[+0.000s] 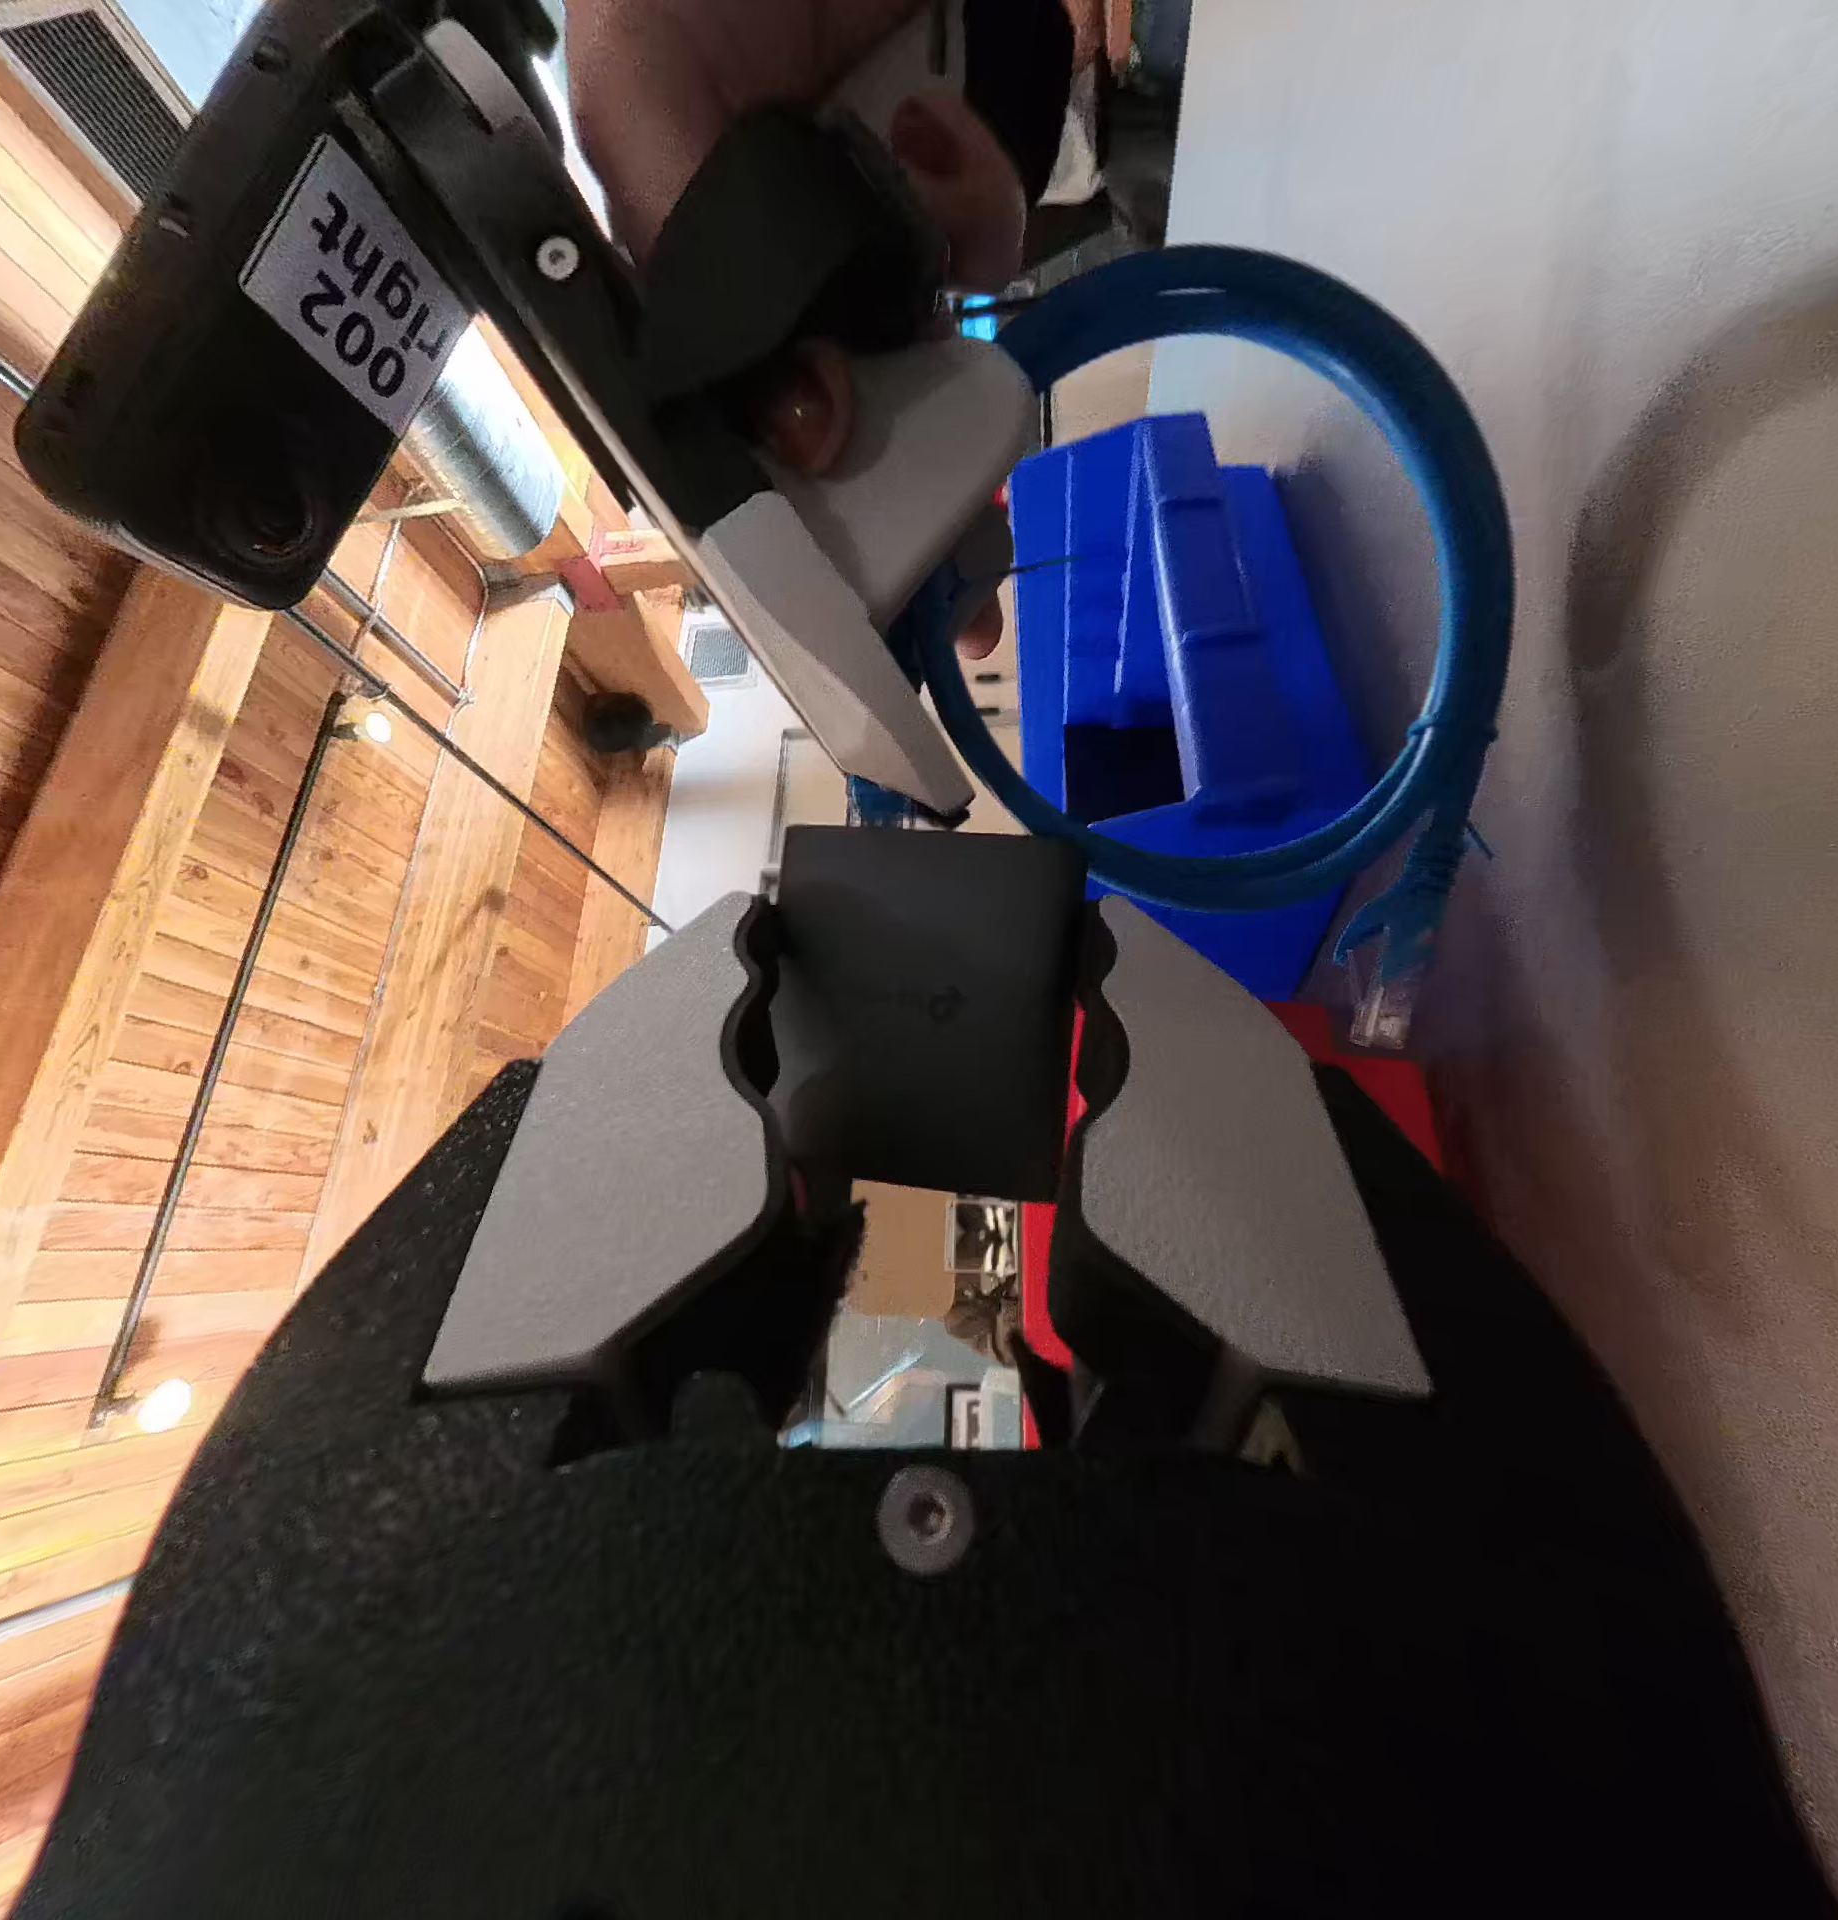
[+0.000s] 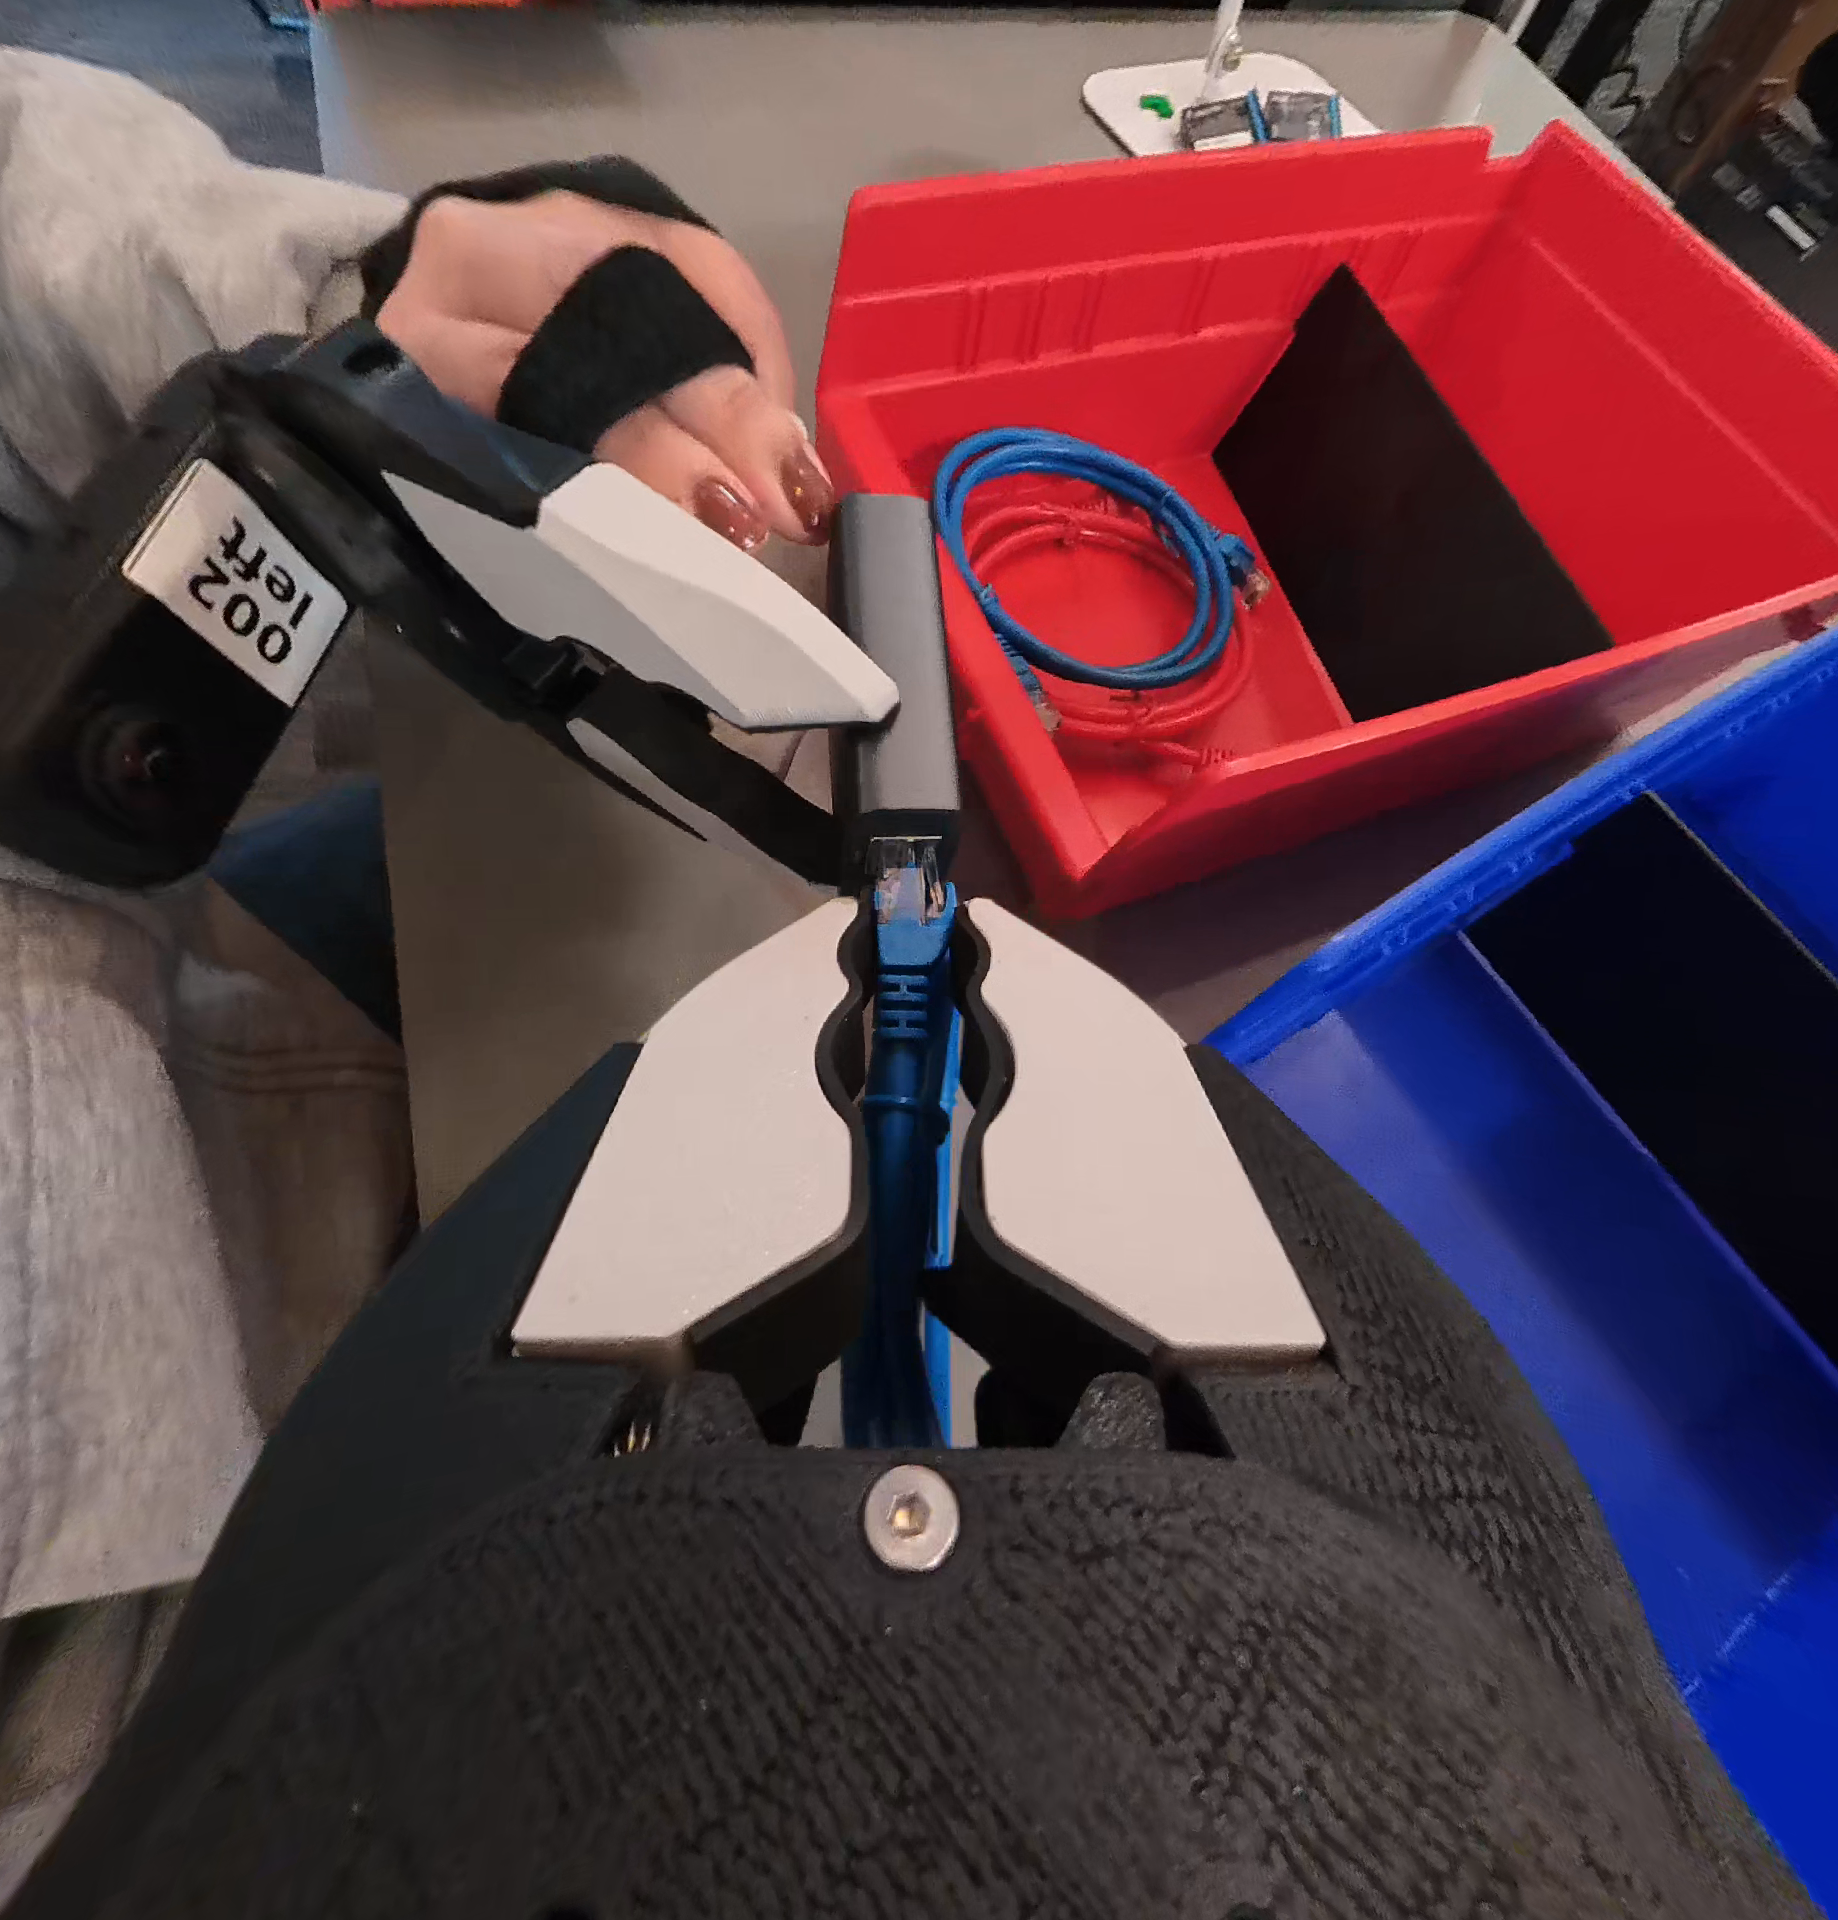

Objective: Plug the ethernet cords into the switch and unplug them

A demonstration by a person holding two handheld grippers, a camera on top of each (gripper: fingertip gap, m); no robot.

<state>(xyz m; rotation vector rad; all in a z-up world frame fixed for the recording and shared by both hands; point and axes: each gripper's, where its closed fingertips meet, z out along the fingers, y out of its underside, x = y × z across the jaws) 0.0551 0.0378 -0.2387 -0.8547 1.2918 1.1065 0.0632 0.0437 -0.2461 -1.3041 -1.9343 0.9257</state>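
Observation:
My left gripper (image 1: 925,925) is shut on the black switch (image 1: 925,997), a small dark box held above the table. It also shows in the right wrist view (image 2: 894,634), gripped by the left gripper (image 2: 842,769). My right gripper (image 2: 910,914) is shut on the blue ethernet cord (image 2: 899,997) just behind its clear plug (image 2: 904,857). The plug tip sits at the port in the switch's near end; how deep it is seated is unclear. In the left wrist view the right gripper (image 1: 946,805) meets the switch's far edge, and the cord (image 1: 1414,582) loops away with a free plug (image 1: 1382,997).
A red bin (image 2: 1517,239) with a black divider holds coiled blue and red cords (image 2: 1091,582). A blue bin (image 2: 1517,1195) stands at the right, close to my right gripper. A white base (image 2: 1206,104) with small parts sits at the grey table's far edge. A person's sleeve fills the left.

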